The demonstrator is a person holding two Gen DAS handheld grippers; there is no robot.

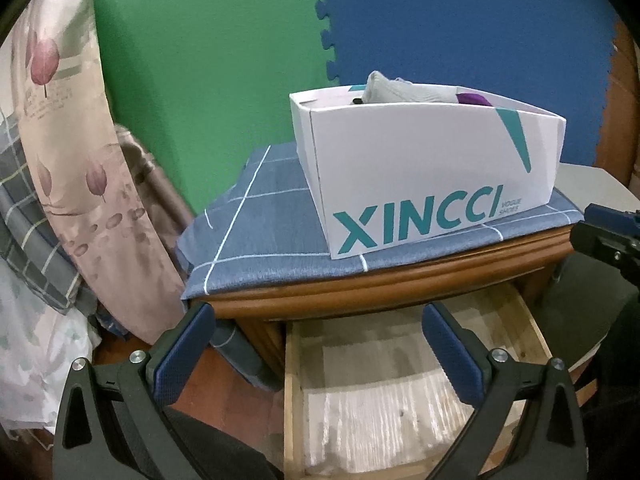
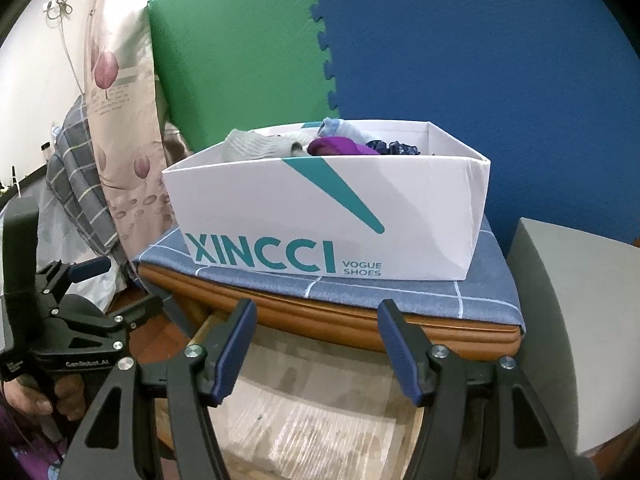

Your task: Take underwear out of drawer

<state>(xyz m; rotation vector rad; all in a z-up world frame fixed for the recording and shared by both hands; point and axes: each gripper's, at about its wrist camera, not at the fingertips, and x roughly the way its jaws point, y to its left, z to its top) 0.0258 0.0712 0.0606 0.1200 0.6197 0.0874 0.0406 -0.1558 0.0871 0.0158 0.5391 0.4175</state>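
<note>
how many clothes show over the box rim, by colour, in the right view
grey: 1
light blue: 1
purple: 1
dark patterned: 1
total: 4 showing above the box rim; anything lower in the box is hidden

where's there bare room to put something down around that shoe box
Open drawer: its lined floor is bare in view, bordered by its wooden side walls, under both open grippers, left and right. On the blue checked cloth, a free strip lies left of the white shoe box. The box itself is crowded with clothes.
</note>
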